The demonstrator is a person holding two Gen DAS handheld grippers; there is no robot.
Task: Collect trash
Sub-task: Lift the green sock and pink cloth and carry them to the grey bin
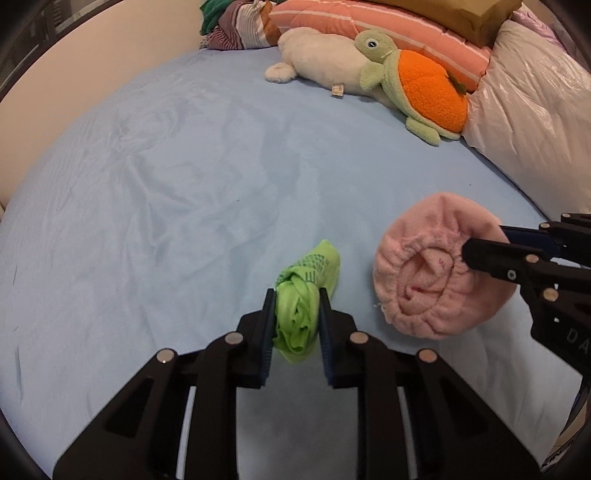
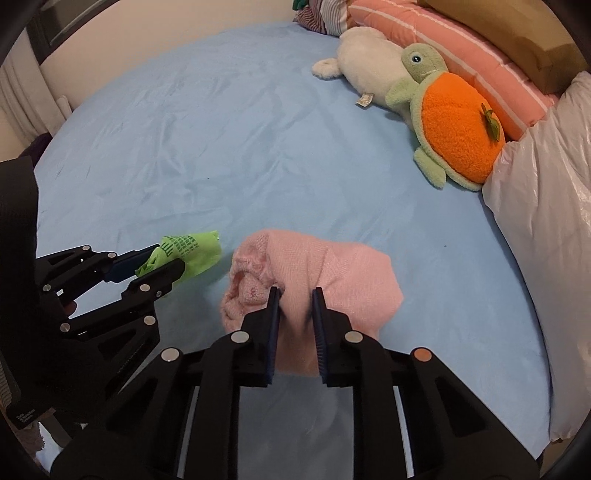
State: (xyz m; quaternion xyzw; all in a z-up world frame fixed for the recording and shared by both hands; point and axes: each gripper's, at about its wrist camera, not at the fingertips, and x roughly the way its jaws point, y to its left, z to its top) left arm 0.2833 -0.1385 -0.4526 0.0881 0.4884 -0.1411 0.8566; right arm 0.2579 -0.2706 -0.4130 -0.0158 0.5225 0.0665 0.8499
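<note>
My left gripper [image 1: 296, 295] is shut on a rolled lime-green sock [image 1: 304, 295] just above the blue bed sheet [image 1: 147, 184]; the sock sticks out past the fingertips. It also shows in the right wrist view [image 2: 192, 249], held by the left gripper [image 2: 166, 258]. My right gripper [image 2: 295, 295] is shut on a rolled pink fuzzy sock [image 2: 332, 269], pinching its near side. In the left wrist view the pink sock [image 1: 424, 273] sits right of the green one, with the right gripper [image 1: 487, 245] coming in from the right edge.
A green turtle plush with an orange shell [image 2: 454, 122] and a white plush [image 2: 369, 62] lie at the far right of the bed. Behind them are a pink striped pillow [image 2: 461, 51] and a plastic-wrapped white bundle [image 2: 546, 184]. Folded clothes [image 1: 236, 26] lie at the far edge.
</note>
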